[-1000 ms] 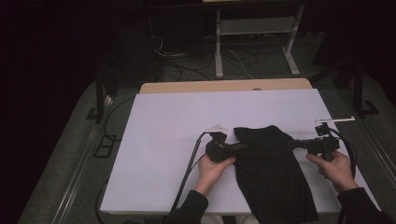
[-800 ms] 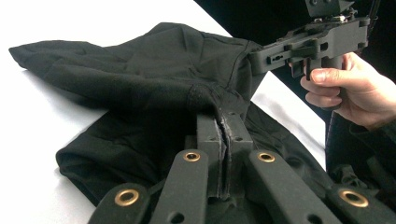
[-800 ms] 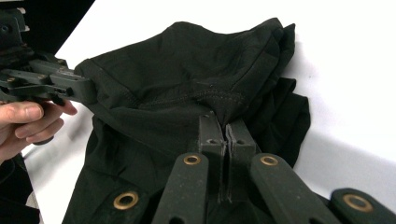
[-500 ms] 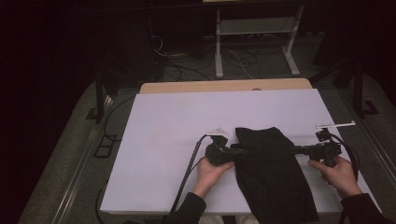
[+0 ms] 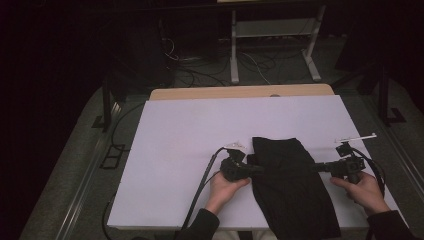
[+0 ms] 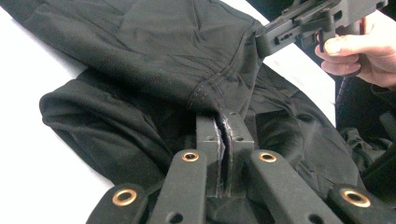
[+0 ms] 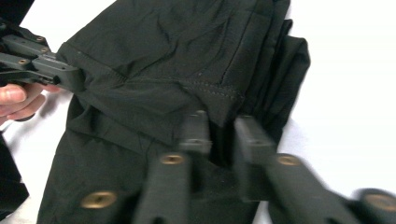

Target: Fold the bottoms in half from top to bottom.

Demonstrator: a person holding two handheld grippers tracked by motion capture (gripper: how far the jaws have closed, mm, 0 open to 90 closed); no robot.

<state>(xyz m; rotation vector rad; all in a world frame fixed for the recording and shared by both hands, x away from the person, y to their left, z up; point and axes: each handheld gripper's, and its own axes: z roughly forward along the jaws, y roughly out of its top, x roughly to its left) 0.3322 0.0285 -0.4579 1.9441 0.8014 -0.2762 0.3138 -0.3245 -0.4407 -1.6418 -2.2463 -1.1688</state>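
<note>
- Lying across the white counter (image 5: 180, 150), near the person's edge & right of centre, is a black garment (image 5: 287, 185), its lower end hanging over the front edge.
- Left gripper (image 5: 250, 169) is pinching the garment's left side: in the left gripper view its jaws are pressed together w/ a stitched fold of fabric (image 6: 219, 88) clamped between them.
- Right gripper (image 5: 320, 167) is sitting at the garment's right edge; its jaws have just been opening, & in the right gripper view they're standing apart w/ a gap, the hemmed cloth edge (image 7: 219, 95) just ahead of the tips, not squeezed.
- Left hand (image 5: 227, 187) is cupping its gripper from below; right hand (image 5: 362, 187) is holding its gripper near the counter's right side.
- Both grippers are pointing inward at each other, cloth between them.
- Black cable (image 5: 202, 185) is trailing off the left gripper toward the front edge.
</note>
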